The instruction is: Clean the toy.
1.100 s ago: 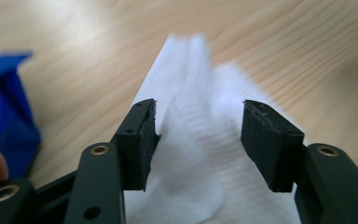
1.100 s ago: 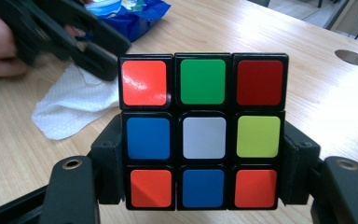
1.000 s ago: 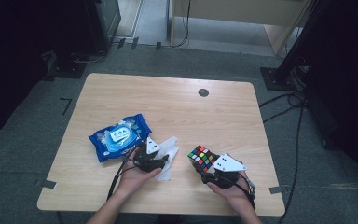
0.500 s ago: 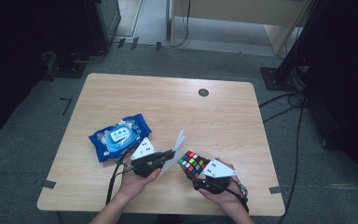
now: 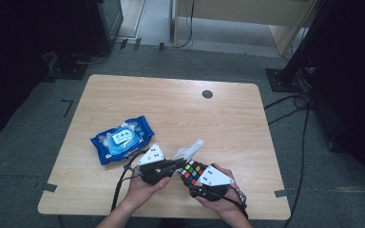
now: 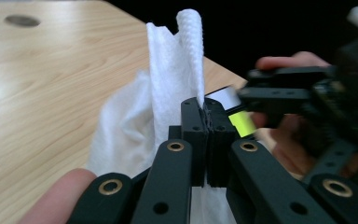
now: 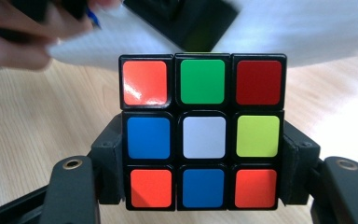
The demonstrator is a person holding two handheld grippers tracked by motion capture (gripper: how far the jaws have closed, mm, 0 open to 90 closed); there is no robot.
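On the wooden table (image 5: 171,109), high view: a blue wet-wipe pack (image 5: 122,140) lies flat, up and left of the two hands. Just right of the pack, the left gripper (image 5: 175,164) is pinched together on a white wipe (image 5: 190,151), which sticks up from its tips. The right gripper (image 5: 194,175) sits close beside it, clamped on a Rubik's cube (image 5: 192,170) held above the near edge of the table. Wipe and cube appear to touch or nearly so.

Left gripper view: both black jaws are pressed flat together on a thin fold of the wipe (image 6: 168,93); most of the cloth hangs loose left of the jaws, one rolled edge standing upright. The cube (image 6: 235,112) shows partly, just right of the jaws.

Right gripper view: the jaws bear on the cube (image 7: 203,131) at the left and right sides of its lower two rows; the top row stands free. The wipe (image 7: 279,32) lies blurred beyond the cube.

Risks, as judged: the grip on the wipe is narrow, so rubbing hard could pull the cloth out. Sideways pressure on the free top row could twist that layer or rock the cube in its clamp.
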